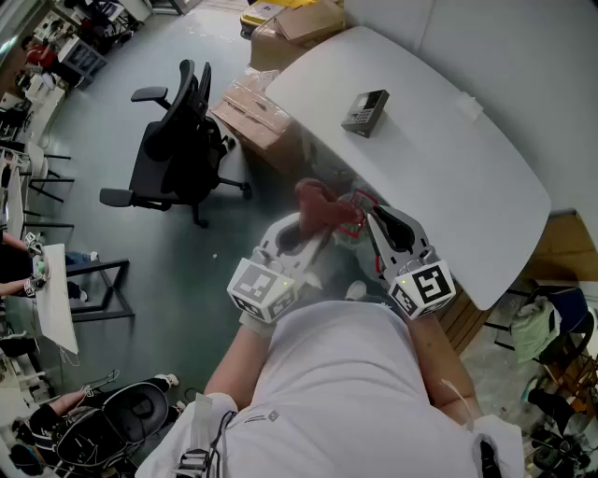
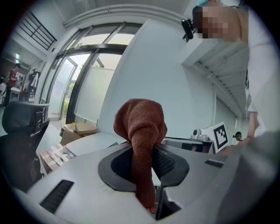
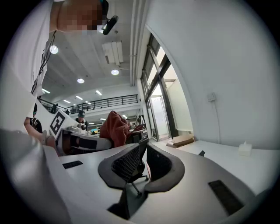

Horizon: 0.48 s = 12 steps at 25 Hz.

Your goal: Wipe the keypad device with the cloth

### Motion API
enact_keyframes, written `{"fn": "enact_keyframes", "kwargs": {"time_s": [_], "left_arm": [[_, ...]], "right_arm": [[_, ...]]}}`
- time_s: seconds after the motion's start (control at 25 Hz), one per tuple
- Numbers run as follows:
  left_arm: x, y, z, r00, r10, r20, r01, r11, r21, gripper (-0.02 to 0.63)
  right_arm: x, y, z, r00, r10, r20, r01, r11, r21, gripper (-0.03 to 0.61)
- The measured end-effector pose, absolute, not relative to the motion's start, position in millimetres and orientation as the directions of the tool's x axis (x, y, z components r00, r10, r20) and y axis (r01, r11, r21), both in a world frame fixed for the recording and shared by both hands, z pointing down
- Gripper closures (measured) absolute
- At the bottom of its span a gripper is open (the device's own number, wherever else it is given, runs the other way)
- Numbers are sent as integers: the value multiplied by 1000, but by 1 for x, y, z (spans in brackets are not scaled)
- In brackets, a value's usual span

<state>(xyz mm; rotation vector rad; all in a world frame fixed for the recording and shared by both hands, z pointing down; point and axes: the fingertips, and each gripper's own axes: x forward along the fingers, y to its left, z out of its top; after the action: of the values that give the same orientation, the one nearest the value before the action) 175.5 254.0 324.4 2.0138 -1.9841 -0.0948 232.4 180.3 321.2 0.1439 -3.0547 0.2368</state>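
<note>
The keypad device (image 1: 364, 112) is a small dark box lying far out on the white table (image 1: 448, 187); in the right gripper view the keypad device (image 3: 201, 153) is a dark speck. A rust-brown cloth (image 1: 320, 205) stands up from my left gripper (image 1: 313, 235), off the table's near edge. The cloth (image 2: 142, 144) fills the gap of the left gripper (image 2: 146, 177), which is shut on it. My right gripper (image 1: 374, 224) is just right of the cloth. The right gripper (image 3: 143, 164) shows a narrow gap with the floor visible through it. A thin red strip (image 1: 358, 213) runs beside its tip.
A black office chair (image 1: 182, 140) stands on the floor to the left. Cardboard boxes (image 1: 257, 112) lie against the table's left end, with more boxes (image 1: 299, 23) behind. A small white box (image 3: 244, 148) sits on the table by the wall.
</note>
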Motion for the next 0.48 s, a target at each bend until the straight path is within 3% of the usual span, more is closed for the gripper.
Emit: {"fn": "enact_keyframes", "kwargs": {"time_s": [0.48], "left_arm": [[121,304,334,30,-987,159,-956,18,294,534]], "right_arm": [[176,219,330,-990,-82,114,-99,983,-153,517]]}}
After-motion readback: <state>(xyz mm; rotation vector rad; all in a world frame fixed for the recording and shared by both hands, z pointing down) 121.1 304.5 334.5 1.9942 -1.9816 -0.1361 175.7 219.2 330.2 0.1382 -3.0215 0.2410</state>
